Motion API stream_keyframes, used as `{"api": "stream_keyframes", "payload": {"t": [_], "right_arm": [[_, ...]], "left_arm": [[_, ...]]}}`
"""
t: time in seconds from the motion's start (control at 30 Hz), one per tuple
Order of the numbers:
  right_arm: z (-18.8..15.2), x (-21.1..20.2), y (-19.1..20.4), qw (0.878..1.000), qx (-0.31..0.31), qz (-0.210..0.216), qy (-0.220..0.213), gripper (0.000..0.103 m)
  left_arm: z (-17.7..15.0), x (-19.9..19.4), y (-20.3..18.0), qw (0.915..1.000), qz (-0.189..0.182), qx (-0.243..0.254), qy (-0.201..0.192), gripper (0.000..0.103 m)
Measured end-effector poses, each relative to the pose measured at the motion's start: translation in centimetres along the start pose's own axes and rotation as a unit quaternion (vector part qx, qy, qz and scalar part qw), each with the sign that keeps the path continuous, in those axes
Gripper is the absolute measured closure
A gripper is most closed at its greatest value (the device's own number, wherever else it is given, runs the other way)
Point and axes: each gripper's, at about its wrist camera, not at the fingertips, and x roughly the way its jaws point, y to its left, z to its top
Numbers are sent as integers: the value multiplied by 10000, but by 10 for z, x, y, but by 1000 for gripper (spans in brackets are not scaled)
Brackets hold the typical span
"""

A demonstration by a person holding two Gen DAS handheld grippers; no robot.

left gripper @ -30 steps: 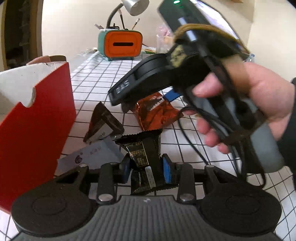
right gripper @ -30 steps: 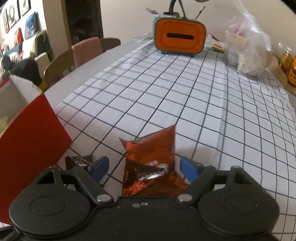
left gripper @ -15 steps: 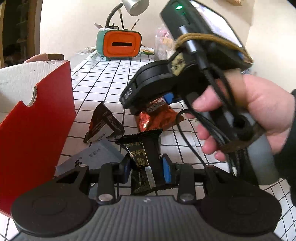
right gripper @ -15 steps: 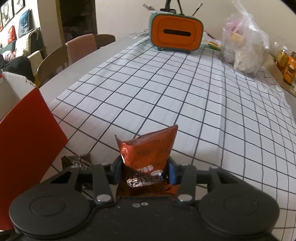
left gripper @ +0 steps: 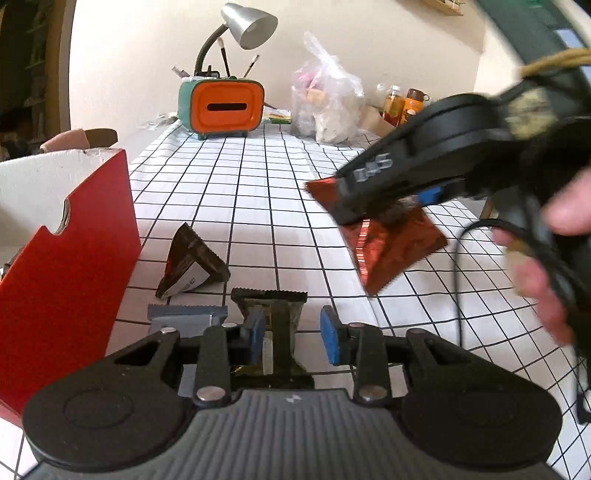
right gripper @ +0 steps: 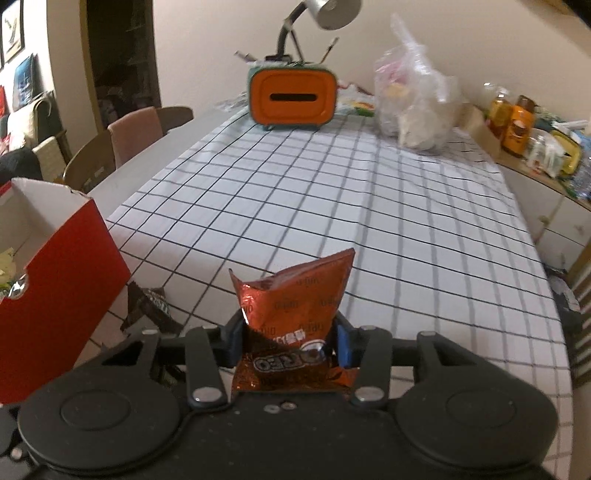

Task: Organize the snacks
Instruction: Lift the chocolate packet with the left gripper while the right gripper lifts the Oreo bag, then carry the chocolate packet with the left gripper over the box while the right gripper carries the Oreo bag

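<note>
A home dining room: checked tablecloth (right gripper: 369, 206), chairs (right gripper: 136, 133), wall pictures (right gripper: 14, 29).

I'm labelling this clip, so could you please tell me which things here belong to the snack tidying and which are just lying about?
Job:
- orange packet, in right tongs
- black packet, between left tongs, open
- brown packet
- grey packet
- red box

Lying about:
- lamp
- orange holder
- plastic bag
- jars

Glossy, crinkled orange foil on the Oreo pack (right gripper: 295, 314). Matt black plastic on the right hand-held gripper (right gripper: 291, 343), blue rubbery pads (left gripper: 330, 332) on the left. Red box (left gripper: 70, 266) of smooth card, white inside. Checked cloth over the worktop (right gripper: 369, 206). Brushed metal lamp (left gripper: 251, 22). Thin, clear, wrinkled plastic bag (right gripper: 417, 99).
</note>
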Motion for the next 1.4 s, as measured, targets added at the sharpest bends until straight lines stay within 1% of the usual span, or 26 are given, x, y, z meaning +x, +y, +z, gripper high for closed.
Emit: {"api": "stream_keyframes", "payload": {"t": [0.1,0.17,0.23,0.33,0.4,0.53,0.63,0.7,0.8,0.87,0.93,0.97,1.03,1.07,1.1,1.17,1.3,1.33,1.4], "right_arm": [[-8,-22,-6,9999,76,-32,-144,58],[-13,-36,-10,9996,152,-49,-225,58],[-17,-48,-13,9994,202,-44,-290,58],[-26,-66,-18,9989,262,4,-389,58],[-33,-76,-22,9985,303,77,-458,58],[-44,-84,-26,9980,337,187,-492,58],[-53,-86,-30,9975,407,251,-520,58],[-57,-87,-34,9970,481,298,-538,58],[-65,-89,-39,9965,550,317,-551,58],[-69,-89,-43,9960,606,342,-553,58],[-73,-89,-47,9957,646,366,-550,58],[-74,-89,-49,9955,664,393,-556,58],[-77,-89,-51,9951,695,426,-563,58],[-78,-89,-52,9949,711,442,-563,58],[-79,-88,-53,9947,722,458,-564,58],[-81,-87,-55,9942,765,492,-570,58],[-83,-88,-57,9937,796,526,-580,58],[-84,-88,-58,9937,800,529,-584,58],[-84,-88,-59,9936,811,532,-581,58]], "left_arm": [[3,3,0,9998,-101,-97,147,77],[8,3,4,9990,-269,-236,256,77],[12,1,5,9986,-313,-287,307,78],[23,-2,14,9969,-390,-446,508,77],[31,-3,14,9965,-388,-290,687,77],[36,4,12,9930,-230,37,1155,77],[38,16,9,9892,-156,146,1451,77],[38,21,5,9877,-100,248,1543,77],[38,26,-2,9875,251,424,1499,77],[38,31,-6,9853,385,514,1584,76],[40,31,-7,9845,497,473,1614,74],[41,29,-7,9854,438,449,1582,72],[44,28,-11,9857,435,509,1547,59],[44,29,-13,9851,495,577,1541,49],[44,32,-15,9845,527,633,1551,47],[43,38,-18,9827,570,716,1612,47],[40,52,-15,9797,612,644,1796,48],[40,55,-14,9795,612,613,1821,51],[38,57,-13,9798,590,601,1816,65]]}}
